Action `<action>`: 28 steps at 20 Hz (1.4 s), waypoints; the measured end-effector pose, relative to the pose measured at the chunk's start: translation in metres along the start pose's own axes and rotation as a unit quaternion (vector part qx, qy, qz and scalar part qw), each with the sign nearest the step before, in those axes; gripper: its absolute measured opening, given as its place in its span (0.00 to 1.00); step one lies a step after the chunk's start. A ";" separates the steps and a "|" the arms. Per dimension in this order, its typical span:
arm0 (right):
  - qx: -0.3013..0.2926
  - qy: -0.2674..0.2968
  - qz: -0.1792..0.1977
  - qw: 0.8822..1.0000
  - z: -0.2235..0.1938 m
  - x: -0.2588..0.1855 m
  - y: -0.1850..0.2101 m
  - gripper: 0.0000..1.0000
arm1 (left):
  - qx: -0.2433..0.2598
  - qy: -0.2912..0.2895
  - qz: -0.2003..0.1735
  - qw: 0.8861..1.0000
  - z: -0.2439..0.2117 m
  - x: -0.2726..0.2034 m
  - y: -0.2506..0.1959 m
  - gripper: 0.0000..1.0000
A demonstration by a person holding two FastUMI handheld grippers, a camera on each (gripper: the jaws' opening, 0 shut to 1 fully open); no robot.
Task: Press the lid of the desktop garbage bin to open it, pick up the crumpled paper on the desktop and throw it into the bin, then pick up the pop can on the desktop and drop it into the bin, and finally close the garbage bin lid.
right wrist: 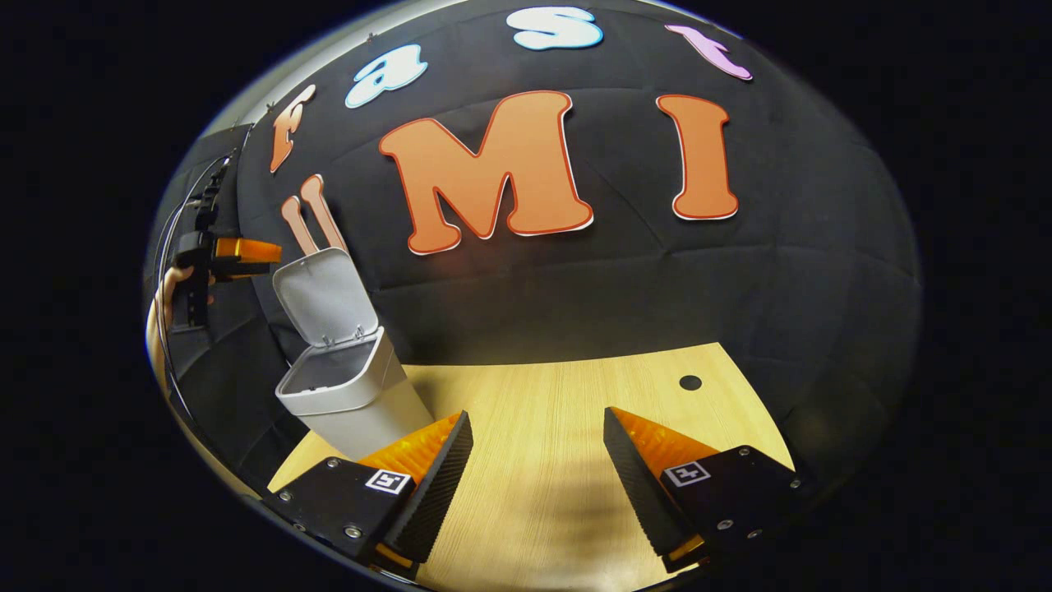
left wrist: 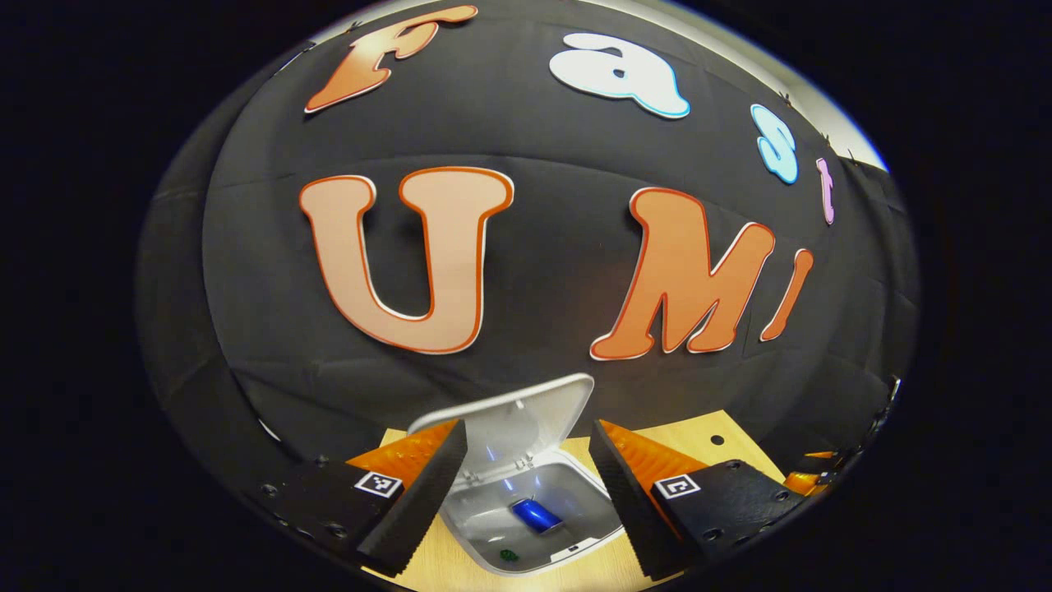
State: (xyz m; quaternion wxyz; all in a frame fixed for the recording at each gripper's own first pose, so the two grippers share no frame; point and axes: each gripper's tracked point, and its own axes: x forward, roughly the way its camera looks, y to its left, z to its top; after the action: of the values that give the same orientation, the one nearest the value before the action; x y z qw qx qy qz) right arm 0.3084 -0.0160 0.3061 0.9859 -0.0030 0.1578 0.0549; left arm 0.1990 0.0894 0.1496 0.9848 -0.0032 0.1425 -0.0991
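In the left gripper view the white desktop bin [left wrist: 567, 534] stands right below my left gripper [left wrist: 530, 464], which is open and empty above it. The lid [left wrist: 526, 415] is raised at the back. Inside the bin lies a blue pop can [left wrist: 537, 515]. In the right gripper view the same bin [right wrist: 345, 386] stands at the left of the wooden table with its lid [right wrist: 320, 296] up. My right gripper [right wrist: 538, 460] is open and empty over bare table. The left gripper [right wrist: 234, 249] hangs above and left of the bin, held by a hand [right wrist: 164, 304].
The wooden table [right wrist: 559, 411] has a small dark hole [right wrist: 690, 382] near its far right part. Black cloth closes off the back and sides. A small green mark [left wrist: 509, 556] shows on the bin's front inner wall.
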 end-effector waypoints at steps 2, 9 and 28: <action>0.002 0.001 -0.001 1.000 -0.002 -0.001 -0.001 0.96 | 0.007 0.002 0.004 1.000 0.028 0.009 0.008 0.95; -0.005 0.015 -0.002 1.000 -0.009 -0.004 0.000 0.96 | 0.049 0.048 0.017 0.998 0.056 0.049 0.026 0.95; 0.003 0.047 0.007 0.999 -0.031 -0.007 0.006 0.96 | 0.029 0.120 0.001 0.992 -0.027 0.066 0.027 0.96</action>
State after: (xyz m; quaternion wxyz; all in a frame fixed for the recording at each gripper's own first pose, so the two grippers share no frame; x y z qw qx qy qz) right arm 0.2918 -0.0116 0.2784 0.9771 -0.0010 0.2038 0.0612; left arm 0.2589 0.1036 0.1040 0.9603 0.0370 0.2570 -0.1021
